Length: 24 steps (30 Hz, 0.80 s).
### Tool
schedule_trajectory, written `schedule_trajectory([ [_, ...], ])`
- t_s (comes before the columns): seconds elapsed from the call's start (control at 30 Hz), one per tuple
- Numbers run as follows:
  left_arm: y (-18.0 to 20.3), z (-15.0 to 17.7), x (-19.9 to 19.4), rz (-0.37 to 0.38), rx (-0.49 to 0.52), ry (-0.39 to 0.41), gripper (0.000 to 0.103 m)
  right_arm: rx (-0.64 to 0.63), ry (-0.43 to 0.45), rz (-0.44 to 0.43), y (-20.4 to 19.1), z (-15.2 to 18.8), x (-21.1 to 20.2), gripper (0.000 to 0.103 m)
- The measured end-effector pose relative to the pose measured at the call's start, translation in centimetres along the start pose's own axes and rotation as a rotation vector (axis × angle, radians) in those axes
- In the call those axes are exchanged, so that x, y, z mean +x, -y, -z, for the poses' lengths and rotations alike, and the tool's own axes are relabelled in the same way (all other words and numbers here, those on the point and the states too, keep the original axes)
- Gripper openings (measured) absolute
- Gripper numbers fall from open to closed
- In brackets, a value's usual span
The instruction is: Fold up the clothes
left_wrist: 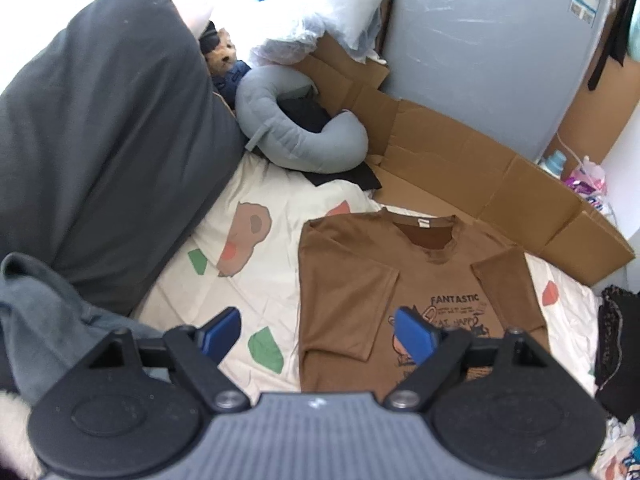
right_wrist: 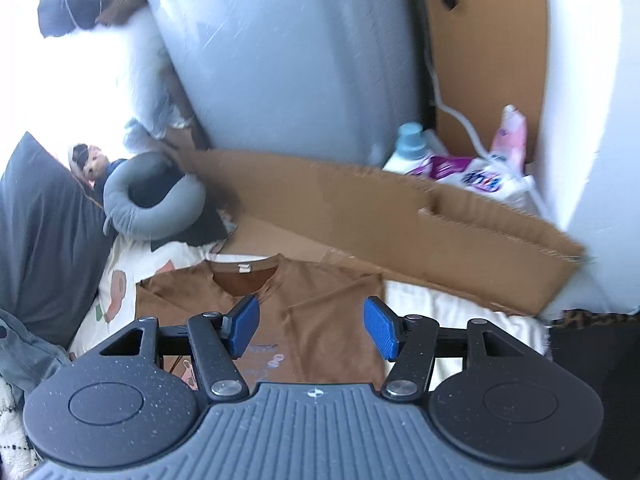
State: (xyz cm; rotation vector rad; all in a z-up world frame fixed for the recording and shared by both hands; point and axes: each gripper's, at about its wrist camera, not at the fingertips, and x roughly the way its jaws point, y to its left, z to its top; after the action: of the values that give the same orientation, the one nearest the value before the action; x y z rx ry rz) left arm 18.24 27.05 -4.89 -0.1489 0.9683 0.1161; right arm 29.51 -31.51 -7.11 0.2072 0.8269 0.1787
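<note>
Looking from the left wrist:
Left gripper (left_wrist: 318,334): jaws spread wide, nothing between the blue pads (left_wrist: 416,338), hovering above the bed.
Brown T-shirt (left_wrist: 360,280): lying flat, front up, on the patterned sheet (left_wrist: 224,248); both sleeves folded in over the chest, collar at the far end, black "FANTASTIC" print partly behind the right pad.
Dark grey pillow (left_wrist: 100,128): propped up at the left, its lower edge on the sheet.
Grey neck pillow (left_wrist: 304,148): far of the shirt, curled round something black, next to a plush toy (left_wrist: 226,56).
Flattened cardboard (left_wrist: 480,172): along the far right edge of the bed, just beyond the shirt's collar.
Grey-blue garment (left_wrist: 44,312): heaped at the near left.

Looking from the right wrist:
Right gripper (right_wrist: 310,328): jaws apart, empty, held over the T-shirt's (right_wrist: 320,320) right half; the view is blurred.
Cardboard (right_wrist: 360,200): standing as a low wall beyond the shirt.
Detergent bottle (right_wrist: 406,148): behind the cardboard, beside a pink bottle (right_wrist: 508,136) and a white-and-purple bag (right_wrist: 472,176).
Dark fabric (right_wrist: 592,360): at the near right edge of the bed.
</note>
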Motion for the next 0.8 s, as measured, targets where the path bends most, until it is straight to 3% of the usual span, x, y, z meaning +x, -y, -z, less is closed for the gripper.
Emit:
schedule_trajectory([
  [0.3,-0.6,4.0,-6.2,-0.032,0.010,-0.021,0.086,0.011,0.027,-0.061,4.3,1.1,-7.5,0.065],
  [0.53,-2.7,7.3,-10.4,-0.067,-0.066,0.002,0.086,-0.048,0.016,-0.111,5.9,4.0,-12.1,0.067],
  [0.8,-3.8,10.5,-11.8,-0.026,-0.144,0.029,0.086,0.074,0.053,-0.116,7.7,10.4,-15.6,0.069],
])
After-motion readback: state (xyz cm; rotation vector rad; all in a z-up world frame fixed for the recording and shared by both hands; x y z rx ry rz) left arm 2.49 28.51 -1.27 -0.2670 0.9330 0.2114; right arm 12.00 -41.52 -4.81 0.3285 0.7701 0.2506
